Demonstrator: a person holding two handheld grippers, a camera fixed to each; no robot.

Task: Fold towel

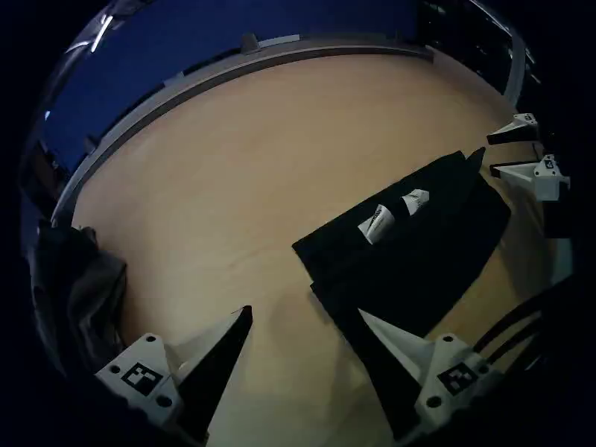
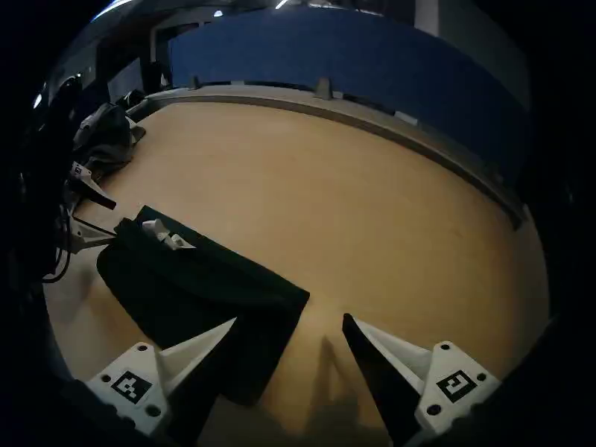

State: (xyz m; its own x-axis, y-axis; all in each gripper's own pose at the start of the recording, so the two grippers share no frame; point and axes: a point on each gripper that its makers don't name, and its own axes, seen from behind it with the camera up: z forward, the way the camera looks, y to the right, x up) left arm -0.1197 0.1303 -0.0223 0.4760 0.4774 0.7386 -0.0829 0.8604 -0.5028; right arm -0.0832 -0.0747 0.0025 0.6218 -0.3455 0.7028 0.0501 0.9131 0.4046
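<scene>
Left gripper view looks down on a pale wooden worktop [image 1: 246, 194] whose far edge runs along a blue partition [image 1: 194, 45]. The left gripper [image 1: 303, 316] hangs low over the worktop near its near edge, its two fingers spread wide with nothing between them but bare wood; its right-hand finger overlaps the near end of the towel [image 1: 425, 253]. This black towel lies flat and folded into a long strip, well away from the far edge, with two small white tags [image 1: 378, 222] sticking up from its upper layer. Past the towel's far corner the right gripper [image 1: 489, 154] shows, its fingers apart and just beside that corner; whether they touch the cloth cannot be told. A crumpled grey bundle [image 1: 82, 290] sits at the worktop's left edge, and dark cables [image 1: 514, 335] cross the lower right. Right gripper view shows the same worktop [image 2: 357, 201] and partition [image 2: 357, 59] from the other end. The right gripper [image 2: 290, 324] is released, fingers wide apart over bare wood, the left-hand one overlapping the towel's [image 2: 194, 287] near corner. The tags [image 2: 160, 231] lie at the towel's far end, where the left gripper [image 2: 117, 220] waits with fingers parted, just beside the cloth. The bundle [image 2: 104, 138] rests at the far left corner.
</scene>
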